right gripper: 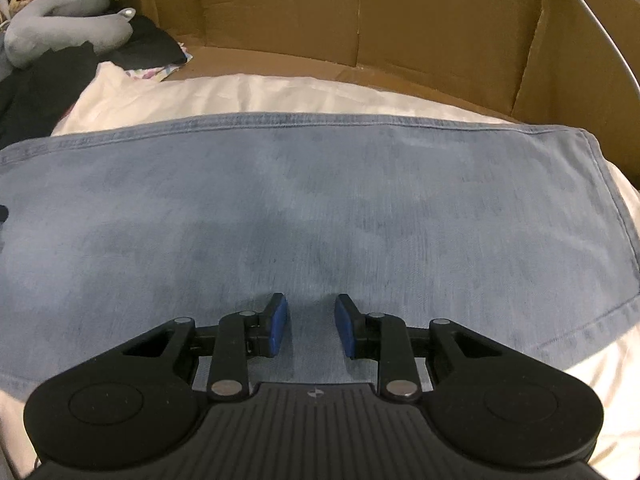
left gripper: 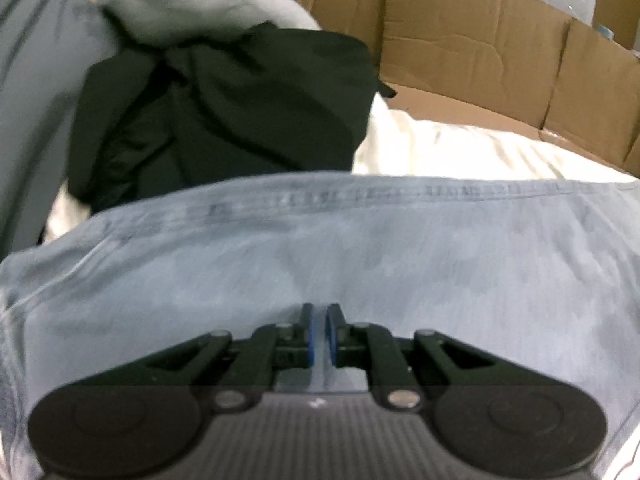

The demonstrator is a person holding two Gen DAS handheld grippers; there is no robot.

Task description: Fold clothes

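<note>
One pair of faded blue denim jeans [right gripper: 312,208] lies flat on a cream sheet [right gripper: 240,92], its stitched seams plain. The left gripper [left gripper: 319,320] is pinched on a denim fold. The right gripper [right gripper: 311,320] hovers with nothing between its parted jaws. Brown corrugated cardboard [right gripper: 360,12] walls surround; one black garment [left gripper: 224,112] is heaped nearby.
</note>
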